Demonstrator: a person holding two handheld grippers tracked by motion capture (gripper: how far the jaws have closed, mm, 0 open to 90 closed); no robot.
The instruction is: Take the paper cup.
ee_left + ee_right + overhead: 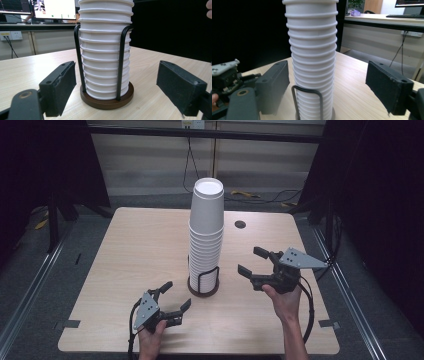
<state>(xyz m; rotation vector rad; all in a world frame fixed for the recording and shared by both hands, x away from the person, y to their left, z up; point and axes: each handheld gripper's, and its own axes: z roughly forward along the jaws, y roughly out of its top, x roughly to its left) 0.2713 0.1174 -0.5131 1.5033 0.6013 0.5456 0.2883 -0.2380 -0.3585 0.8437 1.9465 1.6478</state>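
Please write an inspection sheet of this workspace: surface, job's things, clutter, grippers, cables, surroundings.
Surface: wooden table, with a dark round hole near the far edge.
Job's things: tall cup stack, upside down, upright in a wire holder on a round brown base.
Clutter: nothing seen.
Grippers: left gripper open, low by the near edge; right gripper open, raised, jaws toward the stack. Neither touches it.
Cables: gripper cable at right; floor cables behind the table.
Surroundings: dark curtains, monitors in the left gripper view.
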